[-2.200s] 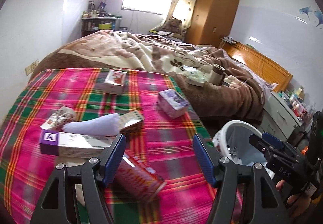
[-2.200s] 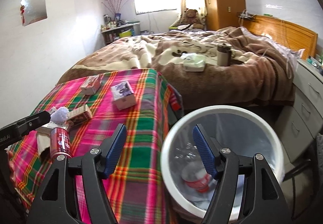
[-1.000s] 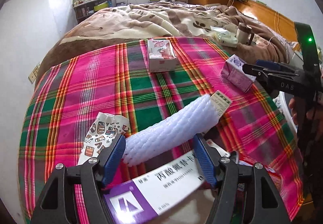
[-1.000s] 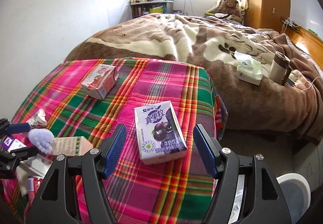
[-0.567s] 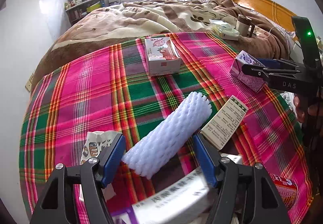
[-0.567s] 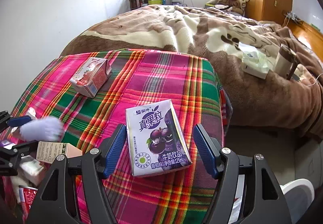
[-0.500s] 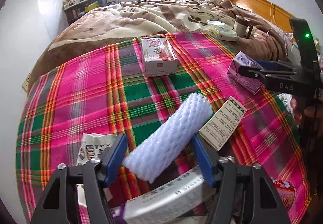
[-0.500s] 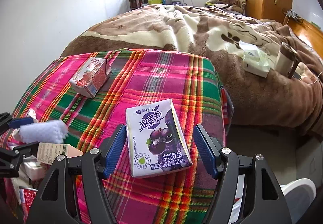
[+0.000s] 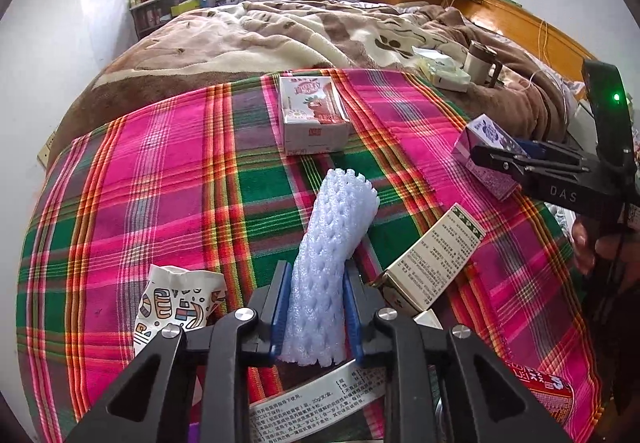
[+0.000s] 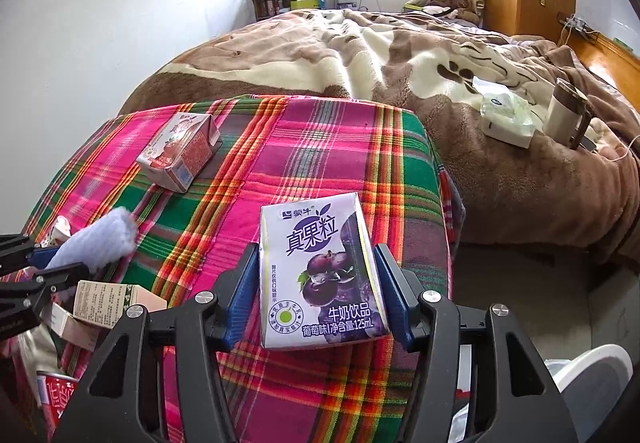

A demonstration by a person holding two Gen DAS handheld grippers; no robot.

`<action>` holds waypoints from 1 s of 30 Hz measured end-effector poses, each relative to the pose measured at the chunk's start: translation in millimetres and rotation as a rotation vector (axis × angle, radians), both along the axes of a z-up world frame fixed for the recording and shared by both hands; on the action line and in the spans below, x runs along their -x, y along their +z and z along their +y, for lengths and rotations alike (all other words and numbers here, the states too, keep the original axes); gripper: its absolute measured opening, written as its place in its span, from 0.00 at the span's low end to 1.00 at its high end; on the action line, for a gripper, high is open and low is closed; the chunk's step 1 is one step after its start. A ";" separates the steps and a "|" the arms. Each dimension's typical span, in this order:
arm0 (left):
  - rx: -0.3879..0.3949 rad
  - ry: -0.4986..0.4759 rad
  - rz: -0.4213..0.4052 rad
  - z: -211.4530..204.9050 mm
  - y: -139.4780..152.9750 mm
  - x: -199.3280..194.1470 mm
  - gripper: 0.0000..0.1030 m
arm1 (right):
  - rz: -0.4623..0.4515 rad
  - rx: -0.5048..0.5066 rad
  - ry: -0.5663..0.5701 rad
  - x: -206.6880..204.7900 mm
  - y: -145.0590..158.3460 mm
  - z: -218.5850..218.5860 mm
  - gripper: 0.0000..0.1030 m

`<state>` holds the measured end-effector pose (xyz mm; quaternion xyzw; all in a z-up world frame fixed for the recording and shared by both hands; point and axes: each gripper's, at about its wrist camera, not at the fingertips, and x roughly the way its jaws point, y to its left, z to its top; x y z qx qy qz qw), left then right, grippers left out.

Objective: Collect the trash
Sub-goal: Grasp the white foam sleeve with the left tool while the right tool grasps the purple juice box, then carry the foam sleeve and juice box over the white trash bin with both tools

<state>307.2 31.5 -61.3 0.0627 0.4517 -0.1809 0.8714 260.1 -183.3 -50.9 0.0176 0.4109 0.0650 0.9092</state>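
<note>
**A:** Both tools look loaded at once. The left tool (image 9: 316,317) has just been closing and its pads now squeeze the near end of the white foam sleeve (image 9: 332,239), which sticks out ahead of it over the plaid counter (image 9: 168,179). The right tool (image 10: 316,297) has been closing too, and its pads sit flush against both sides of the purple milk carton (image 10: 320,275).

**B:** The foam is squishy, so a pinch that low probably lets the far end droop. Best to lift straight up before swinging. The carton should be easier, being flat-sided, though pressing too hard would likely crumple it.

**A:** It's crowded around the left tool: a beige box (image 9: 434,263) just to its right, a crumpled wrapper (image 9: 176,303) to its left, and a long white box (image 9: 320,399) beneath it. Dragging sideways would probably knock those.

**B:** The right tool has it better. The counter edge is just to its right, with open floor past it and the white bin (image 10: 592,375) low on that side. The red carton (image 10: 180,151) is well ahead, out of the way.
</note>
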 end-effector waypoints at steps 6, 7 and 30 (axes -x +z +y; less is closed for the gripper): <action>0.034 0.032 -0.031 3.7 10.3 7.5 0.24 | -0.018 -0.014 0.003 7.7 4.4 1.1 0.56; 0.040 0.039 -0.036 4.7 12.2 9.2 0.24 | -0.020 -0.016 0.001 9.0 5.2 0.7 0.56; 0.110 0.042 -0.196 -21.9 83.3 98.6 0.24 | -0.154 -0.097 0.007 88.8 56.8 -9.1 0.56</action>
